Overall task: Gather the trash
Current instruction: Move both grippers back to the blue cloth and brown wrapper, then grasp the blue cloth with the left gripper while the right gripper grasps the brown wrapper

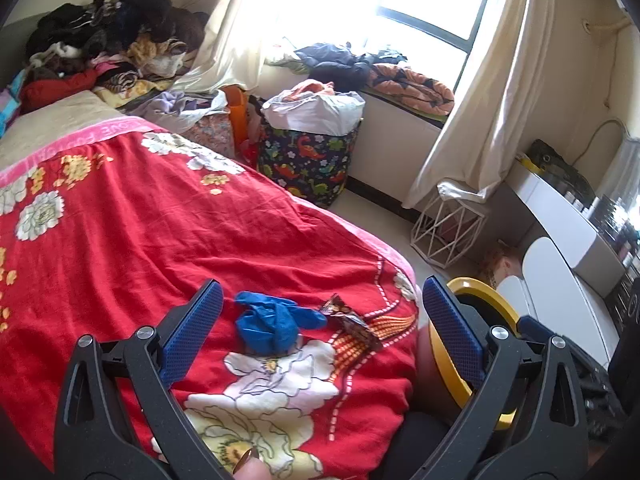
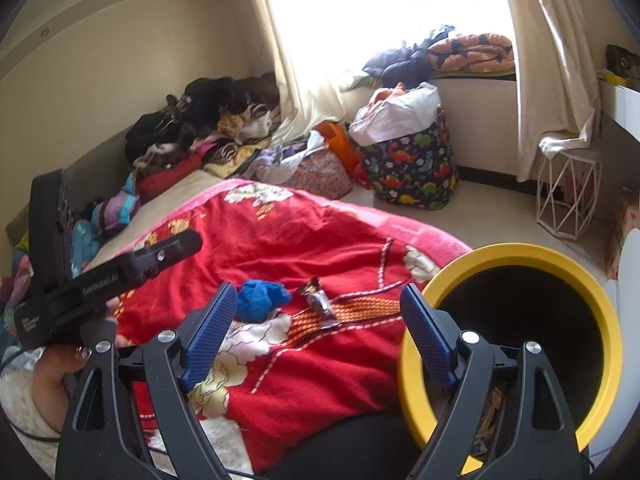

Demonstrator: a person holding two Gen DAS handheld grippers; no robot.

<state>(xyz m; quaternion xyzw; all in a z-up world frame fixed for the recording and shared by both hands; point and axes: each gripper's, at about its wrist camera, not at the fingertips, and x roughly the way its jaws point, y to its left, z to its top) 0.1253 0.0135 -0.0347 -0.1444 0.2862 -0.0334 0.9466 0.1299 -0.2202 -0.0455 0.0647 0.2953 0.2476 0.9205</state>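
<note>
Hovering with both grippers, left [image 1: 322, 312] and right [image 2: 316, 320], jaws gaping wide and empty; risking pinching quilt [image 1: 240, 220] along with glove [image 1: 272, 322] or wrapper [image 1: 352, 320].

glossy foil wrapper [image 1: 352, 318], matt cloth bedspread [image 1: 200, 232]

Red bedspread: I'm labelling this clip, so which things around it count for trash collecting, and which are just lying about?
For the job:
blue crumpled glove
snack wrapper
yellow-rimmed bin

Lying about:
clothes pile
dinosaur-print hamper
white wire stand
</note>
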